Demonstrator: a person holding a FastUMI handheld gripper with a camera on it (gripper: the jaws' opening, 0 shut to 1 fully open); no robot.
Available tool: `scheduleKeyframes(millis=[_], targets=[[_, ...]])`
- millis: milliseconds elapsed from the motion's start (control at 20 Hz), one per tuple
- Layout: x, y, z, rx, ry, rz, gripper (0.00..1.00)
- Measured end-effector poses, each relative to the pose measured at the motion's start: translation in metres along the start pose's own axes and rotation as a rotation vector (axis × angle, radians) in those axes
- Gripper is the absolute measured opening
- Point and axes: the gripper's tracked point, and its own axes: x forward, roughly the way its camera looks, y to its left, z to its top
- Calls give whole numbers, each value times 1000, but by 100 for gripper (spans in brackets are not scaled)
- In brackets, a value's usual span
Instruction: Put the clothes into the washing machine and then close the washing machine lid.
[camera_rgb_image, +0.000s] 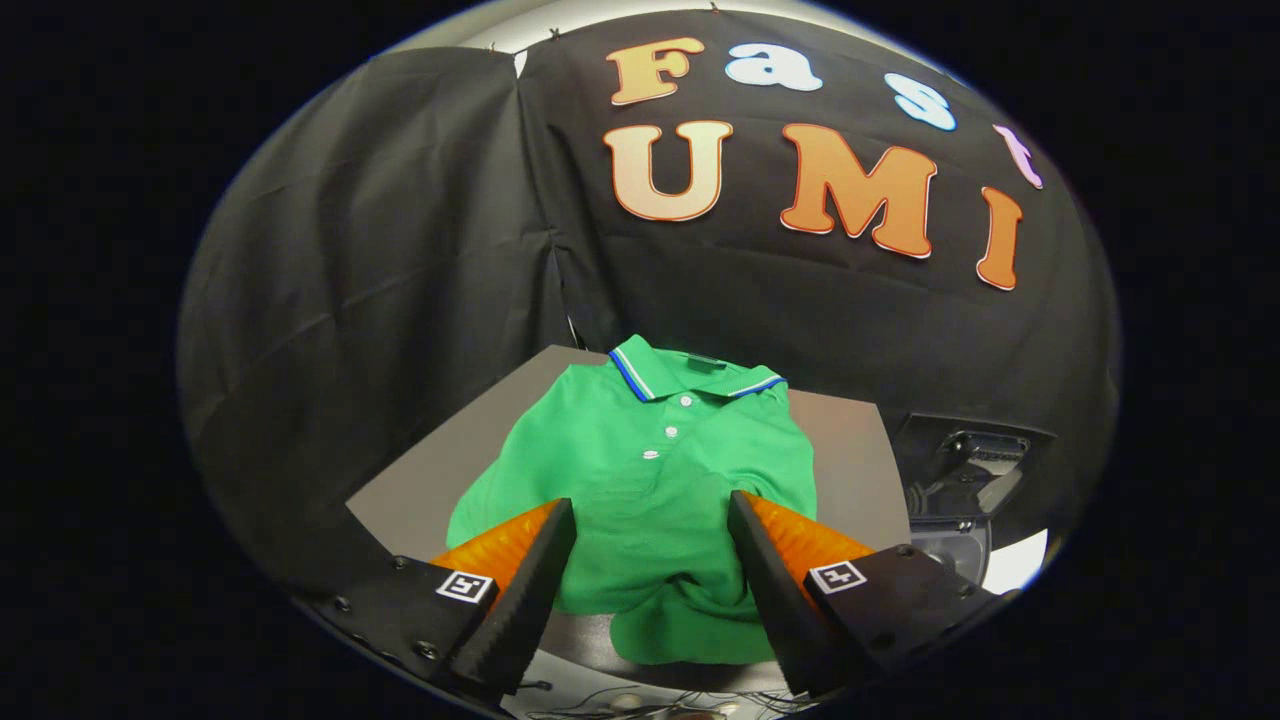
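Note:
A green polo shirt (640, 470) with a blue-and-white striped collar lies spread on a grey table (850, 450), its lower hem hanging over the near edge. My gripper (650, 515) hovers above the shirt's lower half, open, with the orange-and-black fingers (530, 560) wide apart and the cloth showing between them. Nothing is held. To the right of the table, lower down, a dark opening with a pale rim (965, 480) looks like the washing machine, partly hidden by the right finger.
Black cloth walls stand close behind and to the left of the table. Thin cables (640, 700) lie on the pale floor below the table's near edge. Bare grey tabletop shows on both sides of the shirt.

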Motion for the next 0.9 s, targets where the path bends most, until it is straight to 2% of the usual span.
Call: scheduleKeyframes(millis=[250,400,450,500,550,650,750,800,900], targets=[[12,-5,-11,-22,3,-18,99],[16,-8,-10,-12,15,-11,86],[17,-11,-10,-3,20,-11,86],[18,-12,-10,11,25,1,72],[18,-14,-10,19,24,1,70],[18,-16,-10,44,29,27,53],[18,-16,-10,55,38,48,43],[18,-17,-10,57,46,52,43],[19,-18,-10,59,45,60,34]])
